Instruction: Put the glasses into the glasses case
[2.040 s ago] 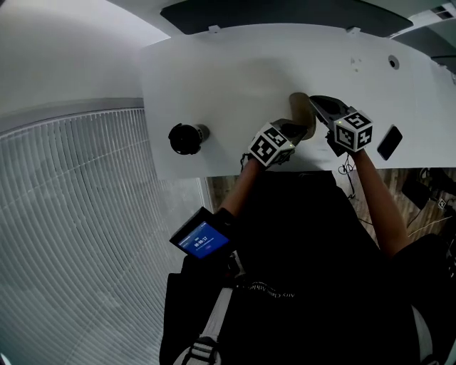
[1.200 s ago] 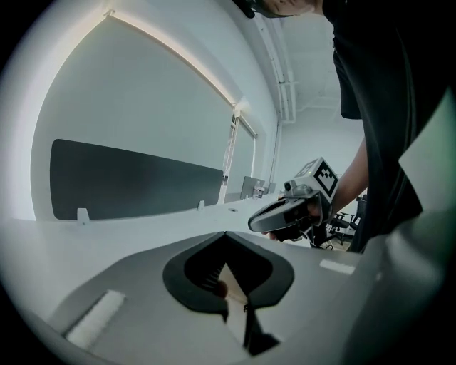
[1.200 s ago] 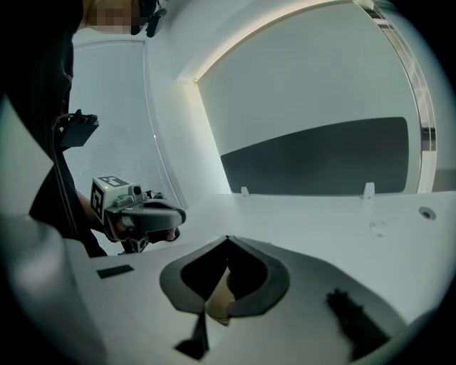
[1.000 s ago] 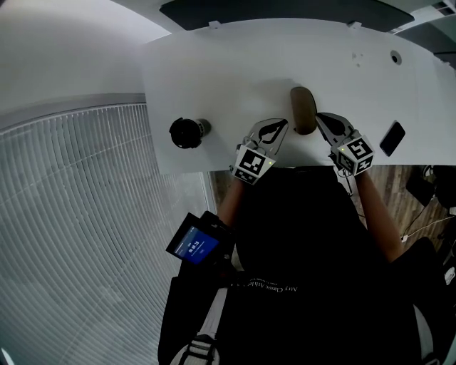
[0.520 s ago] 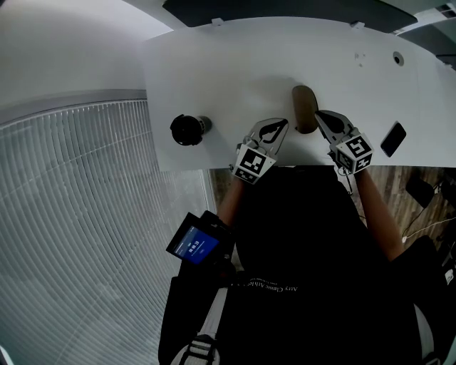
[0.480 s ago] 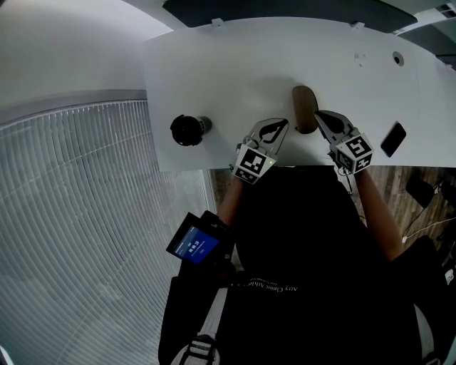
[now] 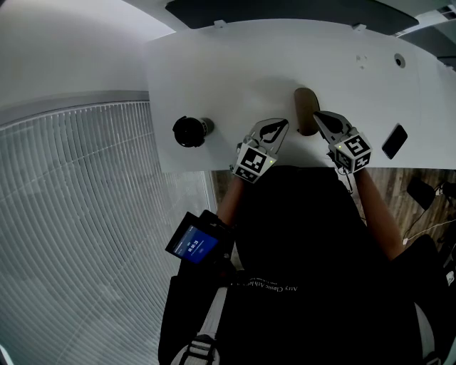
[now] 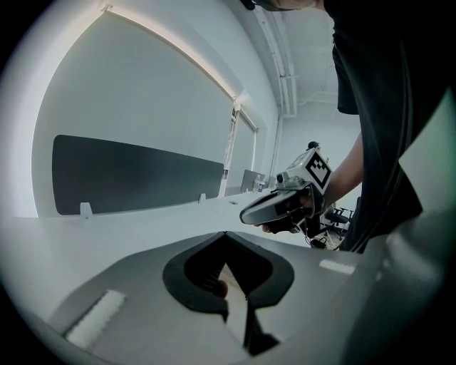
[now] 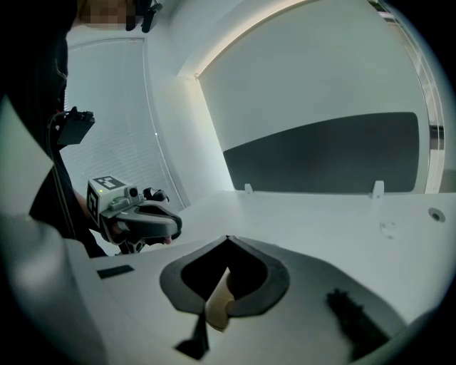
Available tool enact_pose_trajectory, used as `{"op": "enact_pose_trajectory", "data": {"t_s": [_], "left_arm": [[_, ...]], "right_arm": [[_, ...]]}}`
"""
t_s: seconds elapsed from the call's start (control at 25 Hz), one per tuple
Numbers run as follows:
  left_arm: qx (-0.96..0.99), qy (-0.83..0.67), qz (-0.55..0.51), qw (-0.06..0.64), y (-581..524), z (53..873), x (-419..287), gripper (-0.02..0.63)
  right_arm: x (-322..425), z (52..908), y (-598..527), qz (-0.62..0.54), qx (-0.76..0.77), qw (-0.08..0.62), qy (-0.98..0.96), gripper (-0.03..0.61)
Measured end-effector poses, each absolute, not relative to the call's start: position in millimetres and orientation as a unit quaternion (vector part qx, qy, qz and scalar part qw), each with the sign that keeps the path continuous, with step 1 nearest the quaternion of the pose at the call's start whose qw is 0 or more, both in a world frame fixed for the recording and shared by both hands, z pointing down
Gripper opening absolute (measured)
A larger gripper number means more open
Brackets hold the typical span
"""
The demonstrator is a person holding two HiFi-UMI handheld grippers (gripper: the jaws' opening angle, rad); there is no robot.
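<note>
The tan glasses case (image 7: 306, 110) lies closed on the white table (image 7: 228, 71), near its front edge. No glasses show in any view. My left gripper (image 7: 283, 123) rests shut just left of the case, a small gap away. My right gripper (image 7: 318, 115) is shut too, its tip right beside the case's right side. Through the right gripper's (image 9: 228, 239) jaw window a strip of the tan case (image 9: 217, 305) shows below. The left gripper view has my left gripper (image 8: 226, 234) shut, with the right gripper (image 8: 274, 207) hanging off to the right.
A black round object (image 7: 189, 132) stands at the table's left. A dark phone (image 7: 394, 141) lies at the right edge. A dark panel (image 7: 285, 11) runs along the table's far side. The floor drops away past the front edge.
Two seconds ago the case's lid stood up with both grippers at it. Now the case lies closed and both grippers have drawn back toward the front edge; they have held still since.
</note>
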State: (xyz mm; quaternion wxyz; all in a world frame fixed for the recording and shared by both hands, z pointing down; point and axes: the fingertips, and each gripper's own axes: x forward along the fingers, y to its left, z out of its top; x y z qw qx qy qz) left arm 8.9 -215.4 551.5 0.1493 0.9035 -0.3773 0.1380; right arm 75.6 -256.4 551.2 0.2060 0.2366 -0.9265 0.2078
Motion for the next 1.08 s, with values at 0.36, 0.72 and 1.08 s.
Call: {"op": "enact_pose_trajectory", "data": {"t_s": [0.36,0.72,1.08], "left_arm": [[0.904,-0.376,0.139,0.15,-215.7,553.1,11.4,0.008],[0.901,-0.38,0.141,0.156,-218.4,553.4,9.5,0.008],[0.897,-0.385,0.143,0.16,-211.5,564.9,-3.0,0.008]], "right_arm": [[80.4,557.9,-256.5,0.207,0.243,0.215,-0.923,0.006],[80.9,562.2,-258.1,0.219,0.242,0.22,-0.919,0.006],[73.7,577.8,-251.2,0.224,0.244,0.227,-0.916,0.006]]}}
